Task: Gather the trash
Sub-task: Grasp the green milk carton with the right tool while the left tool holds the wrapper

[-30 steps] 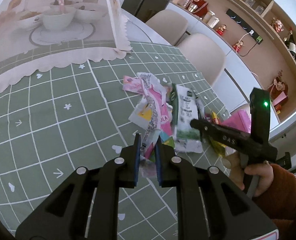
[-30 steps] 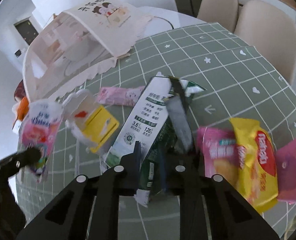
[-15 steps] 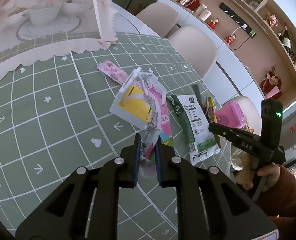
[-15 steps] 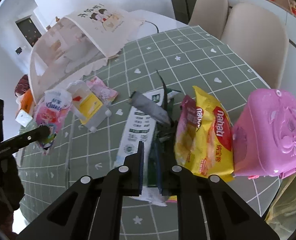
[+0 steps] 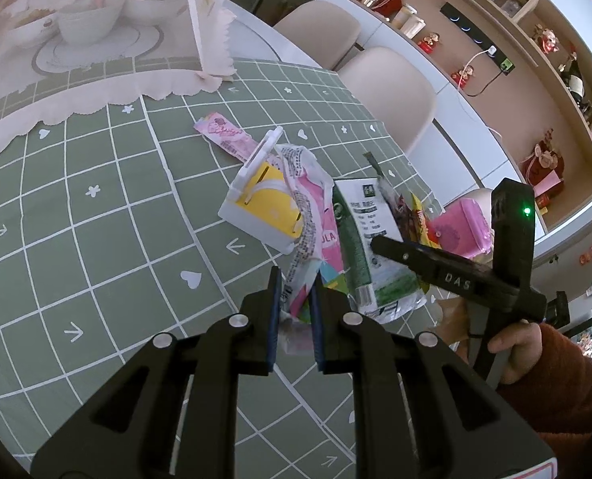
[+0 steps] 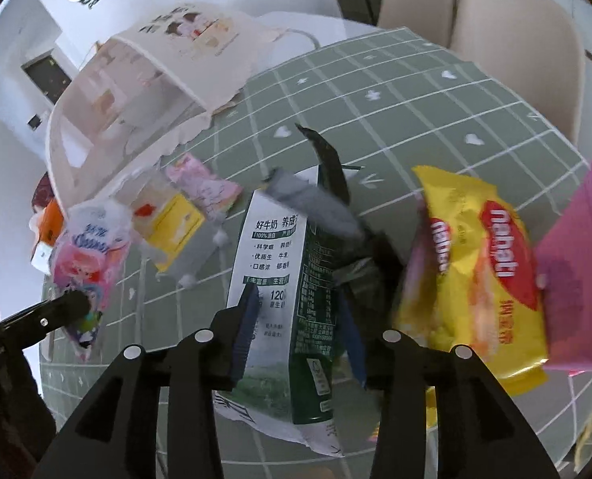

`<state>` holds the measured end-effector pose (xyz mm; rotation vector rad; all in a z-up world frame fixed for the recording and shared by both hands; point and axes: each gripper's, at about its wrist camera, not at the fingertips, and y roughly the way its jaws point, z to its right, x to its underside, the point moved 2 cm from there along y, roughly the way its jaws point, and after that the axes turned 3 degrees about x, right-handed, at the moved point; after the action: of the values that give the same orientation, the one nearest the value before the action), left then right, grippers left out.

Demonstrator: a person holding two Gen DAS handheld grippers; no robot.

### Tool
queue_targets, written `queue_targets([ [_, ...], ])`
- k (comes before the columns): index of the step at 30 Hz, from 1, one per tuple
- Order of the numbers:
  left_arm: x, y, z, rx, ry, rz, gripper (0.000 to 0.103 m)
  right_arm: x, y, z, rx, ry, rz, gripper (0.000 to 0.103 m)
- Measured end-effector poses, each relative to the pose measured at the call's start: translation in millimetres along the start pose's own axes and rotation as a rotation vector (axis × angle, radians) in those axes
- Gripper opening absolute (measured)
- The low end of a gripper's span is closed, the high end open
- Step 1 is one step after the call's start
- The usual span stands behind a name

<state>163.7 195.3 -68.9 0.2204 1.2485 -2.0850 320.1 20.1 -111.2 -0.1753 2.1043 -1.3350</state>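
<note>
Under the mesh food cover [image 5: 96, 60], bowls [image 5: 90, 20] sit.

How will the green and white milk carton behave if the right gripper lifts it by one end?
The milk carton looks flattened and creased, so probably light and likely to bend rather than stay stiff. Its glossy surface may slip between the fingers. Flat faces mean it shouldn't roll.

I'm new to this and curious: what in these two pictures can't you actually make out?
- Right wrist view: yellow snack bag and grey wrapper are motion-blurred.
- Right wrist view: pink box is cut off by the edge.
- Left wrist view: pink wrapper end hidden between left gripper fingers.
</note>
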Motion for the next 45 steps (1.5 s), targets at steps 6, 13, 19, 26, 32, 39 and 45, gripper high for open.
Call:
queue_targets([
  [6,-1.3,-10.5,0.8,-0.005,0.002,0.019,0.012,3.8,-5.4,-17.3,0.043,-0.115,-0.008,0.023],
  [13,-6.1,-19.0,7.0,-0.005,0.011,0.047,0.012,7.1,-40.0,-16.9,0.053,-0.146,0.072,0.012],
  [19,-10.8,-20.7,27.0,0.0,0.051,0.054,0.012,8.1,-73.4,-8.8,0.048,-0.13,0.141,0.011],
  [26,-0.5,-17.1,44.8,0.007,0.074,0.047,0.012,32.1,-72.4,1.1,0.034,-0.133,0.099,0.012],
  [32,10.6,-14.6,41.4,0.004,0.057,0.026,0.012,43.8,-50.7,0.2,0.018,-0.11,0.036,0.045],
  [39,11.6,-22.7,24.1,-0.017,0.026,0.036,0.012,47.4,-27.6,-11.0,0.091,-0.153,-0.012,0.05],
  [45,11.2,-22.2,11.9,-0.024,-0.005,0.038,0.012,52.7,-24.6,-27.4,0.055,-0.186,-0.045,0.051],
])
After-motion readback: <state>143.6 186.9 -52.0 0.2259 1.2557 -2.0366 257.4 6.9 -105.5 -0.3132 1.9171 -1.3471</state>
